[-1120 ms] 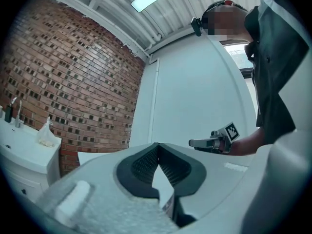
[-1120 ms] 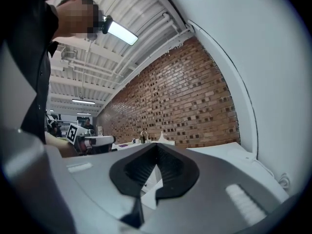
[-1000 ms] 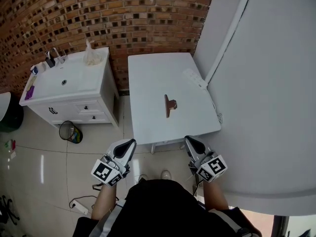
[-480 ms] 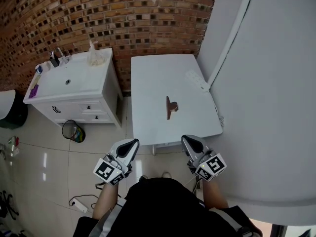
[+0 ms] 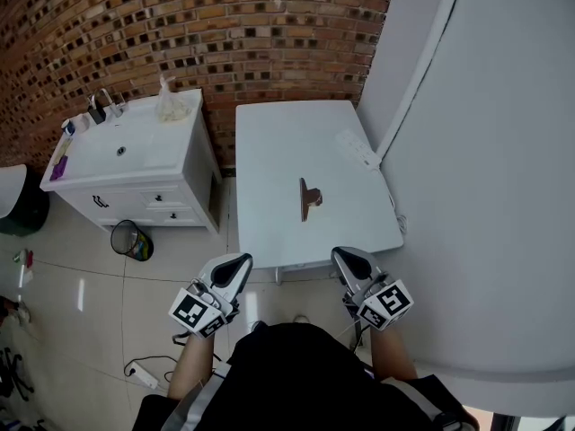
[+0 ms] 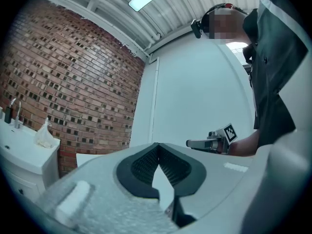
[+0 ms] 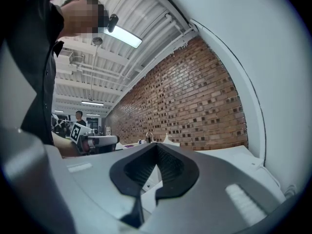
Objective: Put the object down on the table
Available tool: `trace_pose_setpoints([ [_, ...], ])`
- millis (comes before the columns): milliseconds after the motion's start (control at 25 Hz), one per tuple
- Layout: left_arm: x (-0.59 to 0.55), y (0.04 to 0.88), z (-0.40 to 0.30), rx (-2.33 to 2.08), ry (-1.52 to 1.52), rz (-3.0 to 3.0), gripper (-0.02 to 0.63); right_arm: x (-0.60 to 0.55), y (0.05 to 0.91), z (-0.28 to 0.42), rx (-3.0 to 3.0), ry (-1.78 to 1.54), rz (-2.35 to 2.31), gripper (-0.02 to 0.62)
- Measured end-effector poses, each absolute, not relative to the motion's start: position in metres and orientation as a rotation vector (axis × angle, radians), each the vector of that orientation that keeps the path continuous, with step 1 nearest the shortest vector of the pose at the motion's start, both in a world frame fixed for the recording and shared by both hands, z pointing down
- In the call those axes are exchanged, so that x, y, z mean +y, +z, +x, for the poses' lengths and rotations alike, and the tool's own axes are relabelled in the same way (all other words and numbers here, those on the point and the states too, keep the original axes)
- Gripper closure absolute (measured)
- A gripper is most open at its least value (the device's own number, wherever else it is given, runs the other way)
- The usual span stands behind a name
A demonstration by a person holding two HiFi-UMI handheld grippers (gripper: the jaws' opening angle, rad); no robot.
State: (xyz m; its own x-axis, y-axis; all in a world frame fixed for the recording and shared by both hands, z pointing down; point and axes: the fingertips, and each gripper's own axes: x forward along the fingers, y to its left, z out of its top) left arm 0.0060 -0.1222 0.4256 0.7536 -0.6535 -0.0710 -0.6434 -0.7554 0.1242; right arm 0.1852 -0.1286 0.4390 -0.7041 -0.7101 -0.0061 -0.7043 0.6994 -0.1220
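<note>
A brown clip-like object (image 5: 308, 198) lies alone near the middle of the white table (image 5: 269, 142). Both grippers hang in front of the table's near edge, apart from the object. My left gripper (image 5: 237, 265) points toward the table, its jaws closed together with nothing between them (image 6: 157, 149). My right gripper (image 5: 346, 257) is also shut and empty (image 7: 156, 150). Each gripper view shows the other gripper off to the side: the right gripper (image 6: 209, 141) in the left gripper view, the left gripper (image 7: 95, 141) in the right gripper view.
A white power strip (image 5: 356, 148) lies at the table's right edge by the white wall (image 5: 467, 151). Left of the table stands a white sink cabinet (image 5: 135, 164) with a faucet and small items. A waste bin (image 5: 131, 240) and a cable (image 5: 144, 371) are on the tiled floor.
The view shifted slightly; both grippers stay shut in front of the table edge, the left one edging a little to the right. The object has not moved.
</note>
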Motion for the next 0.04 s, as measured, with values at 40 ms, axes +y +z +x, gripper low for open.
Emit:
trace_pose_setpoints([
  [40,-0.1233,0.4263,0.0062,-1.058,-0.169,2.853,0.604,-0.1299,0.4395,0.1868,2.844,-0.176,-1.189,0.589],
])
